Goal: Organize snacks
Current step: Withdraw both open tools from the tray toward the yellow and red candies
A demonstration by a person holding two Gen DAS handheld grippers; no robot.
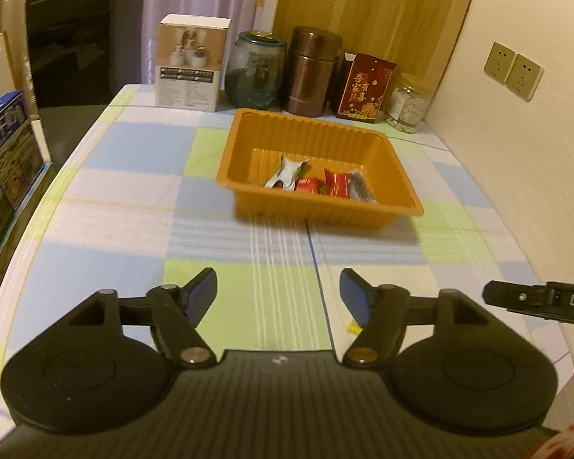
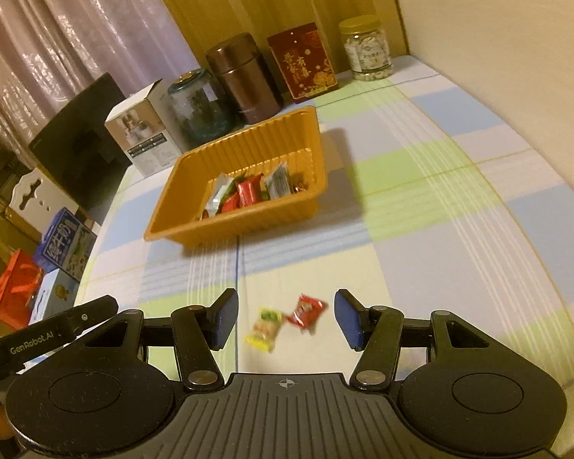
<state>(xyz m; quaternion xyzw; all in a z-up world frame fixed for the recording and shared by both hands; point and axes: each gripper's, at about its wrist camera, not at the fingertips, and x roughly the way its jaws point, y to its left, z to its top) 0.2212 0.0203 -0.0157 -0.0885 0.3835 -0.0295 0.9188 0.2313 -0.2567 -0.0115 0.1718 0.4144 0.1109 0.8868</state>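
The left gripper (image 1: 278,294) hovers over the checked tablecloth (image 1: 126,206), its jaws spread wide and empty. Beyond it sits an orange tray (image 1: 325,212) holding wrapped snacks (image 1: 317,181). Behind the tray stand a brown canister (image 1: 312,70) and a white box (image 1: 191,63).

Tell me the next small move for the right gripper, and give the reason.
Probably lower the right gripper and close on the red snack. Its jaws are open and empty, and that packet and the yellow snack lie on the tablecloth between its fingers, outside the orange tray that holds the others.
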